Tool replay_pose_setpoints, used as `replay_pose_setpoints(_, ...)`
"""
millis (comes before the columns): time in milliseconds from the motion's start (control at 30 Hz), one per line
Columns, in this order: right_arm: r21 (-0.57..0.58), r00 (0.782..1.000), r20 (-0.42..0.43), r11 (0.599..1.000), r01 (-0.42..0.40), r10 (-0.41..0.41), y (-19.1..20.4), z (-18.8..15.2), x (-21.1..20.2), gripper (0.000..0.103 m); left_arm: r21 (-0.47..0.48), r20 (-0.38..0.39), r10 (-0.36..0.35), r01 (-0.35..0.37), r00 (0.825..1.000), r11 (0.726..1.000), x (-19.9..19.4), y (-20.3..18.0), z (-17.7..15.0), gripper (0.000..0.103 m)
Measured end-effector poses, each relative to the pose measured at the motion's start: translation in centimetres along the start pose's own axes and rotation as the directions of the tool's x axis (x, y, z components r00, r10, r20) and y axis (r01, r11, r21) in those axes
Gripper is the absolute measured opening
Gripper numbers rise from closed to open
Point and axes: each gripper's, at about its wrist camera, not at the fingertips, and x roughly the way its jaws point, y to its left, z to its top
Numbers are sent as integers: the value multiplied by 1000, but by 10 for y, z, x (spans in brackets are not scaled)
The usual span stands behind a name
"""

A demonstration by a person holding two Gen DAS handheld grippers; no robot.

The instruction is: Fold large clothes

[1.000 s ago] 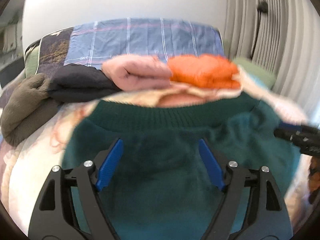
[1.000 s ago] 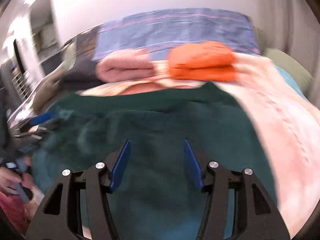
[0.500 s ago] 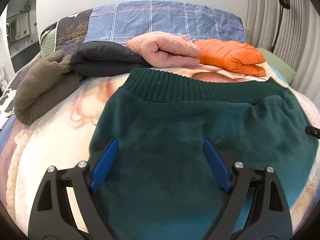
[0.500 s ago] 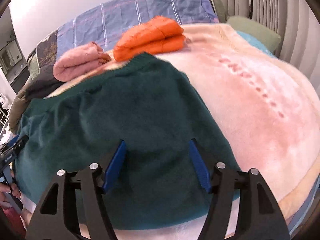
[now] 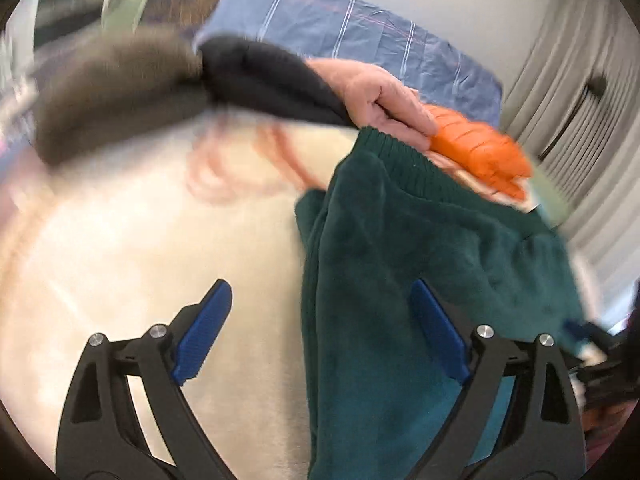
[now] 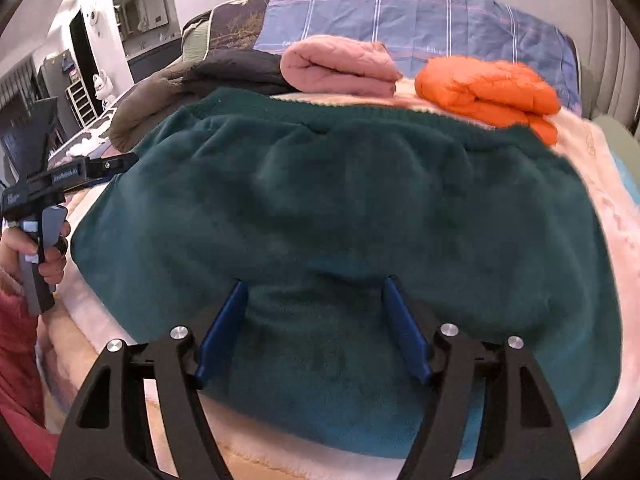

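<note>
Garment: green fleece [image 6: 340, 208] spread flat on the bed [image 6: 592, 168], ribbed hem toward the pillows.
Left claw [image 5: 316, 332]: released, just widening, straddling the fleece's left edge.
Right claw [image 6: 316, 328]: released, widening, over the near edge.

A dark green fleece garment with a ribbed knit band [image 6: 340, 208] lies spread flat across a pale pink plush blanket [image 6: 600, 152] on a bed. The right gripper [image 6: 314, 328], black-framed with blue pads, hangs over the garment's near part; its jaws have just been opening and stand apart, pressing on nothing. At the far edge sit a folded pink quilted garment [image 6: 340, 66], a folded orange puffer jacket [image 6: 488, 88], a dark grey bundle [image 6: 236, 72] and an olive-brown fleece piece [image 6: 144, 116], before a blue checked pillow [image 6: 420, 20]. At the left, a hand [image 6: 44, 252] grips the left gripper [image 6: 114, 165], beside the garment's edge.
</note>
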Motion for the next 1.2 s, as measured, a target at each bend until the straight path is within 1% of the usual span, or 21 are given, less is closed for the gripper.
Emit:
replay_pose_setpoints(33,7,1000,-3,1000,-11,11,-2,3,-1,71,-26,-12,-36,36,999,999,2,6,1,92)
replay_pose_setpoints(67,13,1000,-7,1000,-14,14,-5,4,-2,71,-36,-16,-55,54,998,998,3,8,2,92)
replay_pose_setpoints(167,-18,1000,15,999,28,-28,4,7,-18,71,-10,-40,-98,97,994,995,9,9,9,92)
replay_pose_setpoints(233,-102,997,64,994,40,-33,21,8,-32,72,24,-66,-112,114,991,993,15,7,17,92)
replay_pose_setpoints(267,-166,995,95,986,30,-15,36,8,-38,72,31,-75,-110,113,991,993,17,7,21,92)
replay_pose_setpoints(333,-275,993,120,961,21,13,58,8,-43,73,37,-103,-125,129,987,991,25,6,30,92)
replay_pose_setpoints(367,-343,992,125,939,18,27,77,8,-41,73,41,-119,-146,152,982,988,29,7,33,92)
replay_pose_setpoints(400,-375,992,122,927,6,42,84,7,-42,73,46,-145,-176,184,974,982,36,7,36,92)
replay_pose_setpoints(433,-409,991,114,912,-15,67,96,7,-39,73,43,-168,-197,207,966,977,43,7,39,92)
replay_pose_setpoints(467,-458,989,98,888,-52,108,115,8,-35,73,35,-184,-219,229,958,973,48,8,41,92)
replay_pose_setpoints(500,-491,988,88,868,-70,129,128,8,-31,73,14,-202,-249,257,947,966,54,10,44,93)
replay_pose_setpoints(600,-611,983,74,787,-87,166,168,2,-19,73,-39,-228,-305,305,925,952,67,18,48,93)
replay_pose_setpoints(667,-671,983,53,735,-94,175,191,-1,-6,73,-38,-230,-320,320,919,947,70,17,48,93)
replay_pose_setpoints(733,-692,986,16,713,-108,165,209,-2,13,73,-33,-234,-332,334,914,942,72,17,48,94)
replay_pose_setpoints(800,-701,990,-12,704,-111,144,221,-1,30,73,-44,-246,-357,357,901,933,75,20,49,94)
replay_pose_setpoints(900,-722,994,-24,686,-92,107,234,-2,48,73,-45,-261,-381,383,887,923,81,22,52,95)
replay_pose_setpoints(1000,-733,999,0,679,-36,54,242,-1,68,73,-40,-268,-395,399,879,916,85,23,53,98)
replay_pose_setpoints(1033,-740,999,15,672,-22,49,246,-1,73,75,-39,-266,-398,403,878,914,87,23,54,98)
replay_pose_setpoints(1133,-761,998,60,649,22,37,255,-3,77,76,-38,-248,-409,413,878,910,88,23,54,98)
replay_pose_setpoints(1167,-760,997,63,650,23,38,255,-3,77,76,-39,-241,-413,416,878,909,89,23,54,98)
replay_pose_setpoints(1200,-752,997,64,659,16,49,254,-1,77,70,-42,-232,-418,420,879,907,89,23,55,96)
